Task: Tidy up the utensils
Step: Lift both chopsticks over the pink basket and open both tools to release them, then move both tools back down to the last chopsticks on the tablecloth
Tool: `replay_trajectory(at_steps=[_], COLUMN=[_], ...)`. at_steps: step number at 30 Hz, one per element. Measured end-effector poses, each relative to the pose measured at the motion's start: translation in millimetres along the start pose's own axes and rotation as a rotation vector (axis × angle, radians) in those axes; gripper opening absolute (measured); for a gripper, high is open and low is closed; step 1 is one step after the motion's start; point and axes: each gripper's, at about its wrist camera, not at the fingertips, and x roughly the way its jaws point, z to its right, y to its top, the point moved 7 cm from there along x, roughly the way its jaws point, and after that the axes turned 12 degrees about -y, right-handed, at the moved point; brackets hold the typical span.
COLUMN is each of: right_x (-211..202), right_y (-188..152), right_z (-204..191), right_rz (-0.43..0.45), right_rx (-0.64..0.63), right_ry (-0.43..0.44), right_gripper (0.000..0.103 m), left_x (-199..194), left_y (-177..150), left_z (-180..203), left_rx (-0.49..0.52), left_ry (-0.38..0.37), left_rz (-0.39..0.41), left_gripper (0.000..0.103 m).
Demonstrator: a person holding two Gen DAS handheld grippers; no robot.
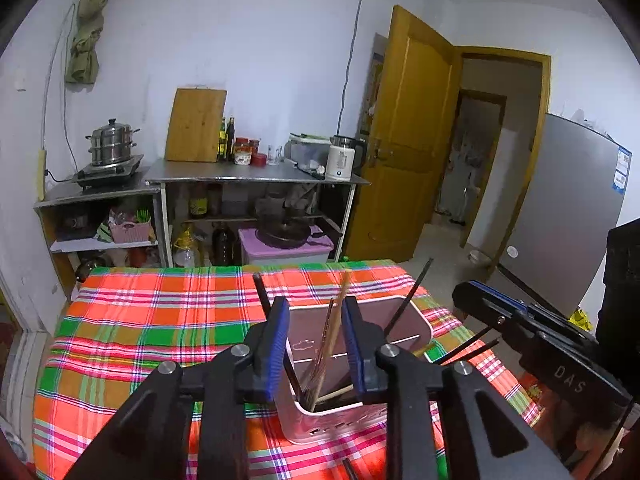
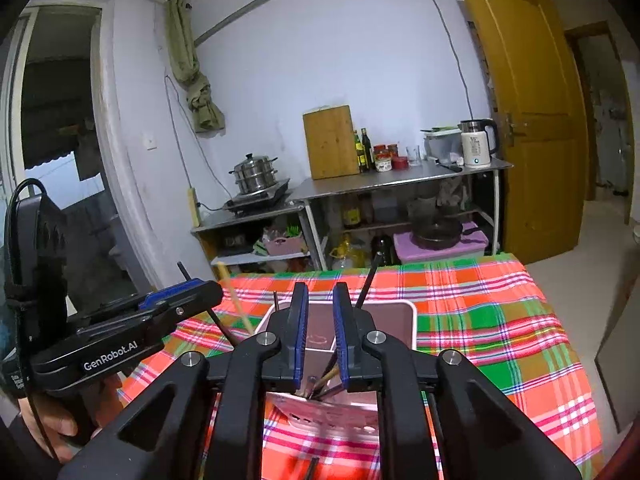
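Both the left gripper and right gripper are hovering over the pink utensil holder with jaws slightly parted, gripping nothing, loose chopsticks standing between.

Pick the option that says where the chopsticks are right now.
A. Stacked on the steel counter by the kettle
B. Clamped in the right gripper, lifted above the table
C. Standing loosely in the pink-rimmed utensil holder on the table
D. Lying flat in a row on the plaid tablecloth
C: the chopsticks lean at angles inside the pink-rimmed utensil holder on the plaid tablecloth, and neither pair of jaws closes on any.
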Motion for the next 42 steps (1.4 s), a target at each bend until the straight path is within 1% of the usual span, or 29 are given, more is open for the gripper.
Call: replay_trajectory(at_steps=[4, 8, 13, 17, 26, 32, 38, 42], right_x=[-10.8, -25.9, -47.5, -61.0, -75.8, -79.3, -80.4, -77.8], right_y=[1.2, -1.4, -12.6, -30.3, -91.5, -130.9, -156.6, -168.4], right_z=[1.7, 5.8, 12.1, 16.1, 28.0, 38.9, 38.8, 38.2], right_rz=[0.018, 0.034, 0.038, 0.023, -0.071, -0.146, -0.195, -0.225], right_rx=[0.0, 0.004, 0.014, 0.009, 0.015, 0.042, 0.033, 0.032], right_ry=[0.002, 0.005, 0.019, 0.024, 0.009, 0.01, 0.002, 0.004], right_gripper=[0.013, 0.013, 0.013, 0.013, 0.013, 0.013, 0.013, 0.013], left_x=[-10.8, -24.3, -38.1, -49.9, -61.0, -58.3, -52.3, -48.6], left_y=[1.0, -7.0, -26.4, -54.1, -125.2, -167.8, -196.2, -207.1], left_z=[2.8, 7.9, 12.3, 18.0, 33.7, 35.4, 35.9, 38.1], left_rx=[-0.004, -0.013, -0.027, -0.039, -0.064, -0.09, -0.107, -0.119], left_ry=[-0.001, -0.006, -0.016, -0.027, -0.052, -0.059, -0.061, -0.068], left_rz=[0.019, 0.031, 0.019, -0.005, -0.088, -0.155, -0.21, -0.233], left_gripper=[0.027, 0.027, 0.027, 0.027, 0.027, 0.027, 0.027, 0.027])
